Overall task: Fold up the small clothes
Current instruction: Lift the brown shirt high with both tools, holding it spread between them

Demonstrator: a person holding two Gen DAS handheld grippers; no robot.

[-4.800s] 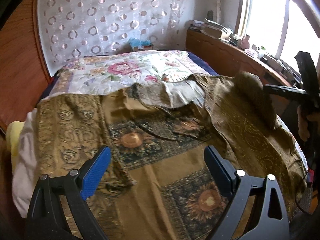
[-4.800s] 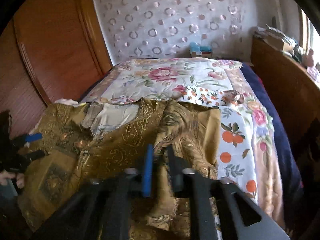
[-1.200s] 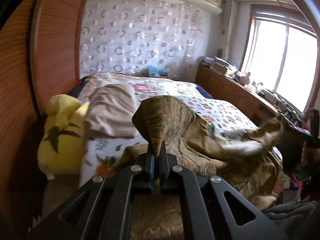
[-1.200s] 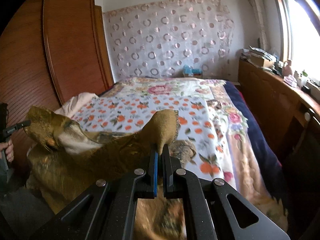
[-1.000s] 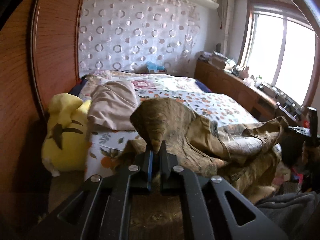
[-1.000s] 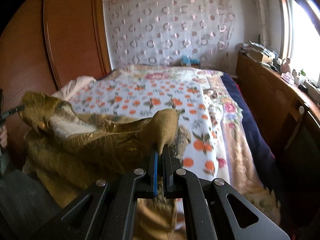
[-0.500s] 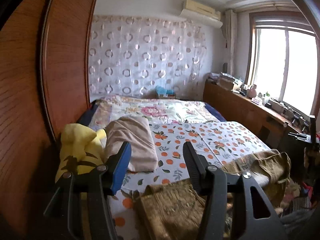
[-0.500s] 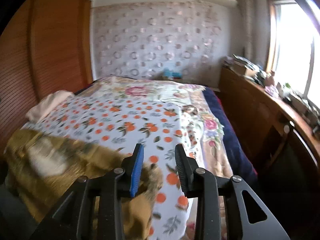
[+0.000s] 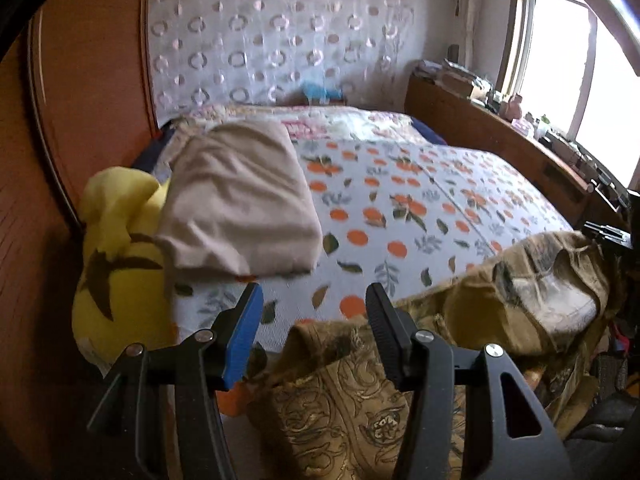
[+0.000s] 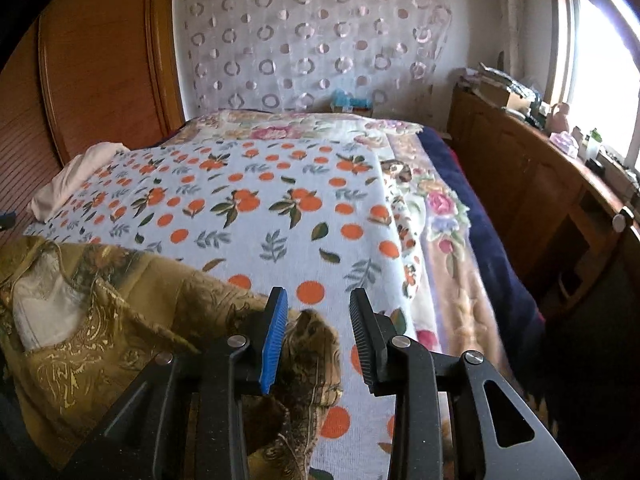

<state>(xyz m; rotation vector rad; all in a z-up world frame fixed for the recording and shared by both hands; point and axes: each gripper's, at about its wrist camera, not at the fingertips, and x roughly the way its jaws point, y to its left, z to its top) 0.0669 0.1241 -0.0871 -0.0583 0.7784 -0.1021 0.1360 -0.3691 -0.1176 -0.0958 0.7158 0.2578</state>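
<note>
A golden-brown patterned garment (image 9: 360, 408) lies bunched along the near edge of the bed, its pale lining (image 9: 560, 292) showing. My left gripper (image 9: 314, 296) is open above one rumpled corner of it, and neither pad touches the cloth. In the right wrist view the same garment (image 10: 120, 320) spreads to the left. My right gripper (image 10: 319, 294) hangs open over another corner (image 10: 308, 344) that lies loose just beside the blue pad. Nothing is held.
An orange-print sheet (image 10: 280, 200) covers the bed. A folded beige cloth (image 9: 240, 200) and a yellow plush toy (image 9: 116, 260) sit at the bed's left side by the wooden wardrobe (image 9: 80, 100). A cluttered wooden sideboard (image 10: 520, 180) runs under the window at the right.
Both grippers were shut on raised corners of the garment a second ago; both have opened and let go. The garment has dropped onto the near edge of the bed.
</note>
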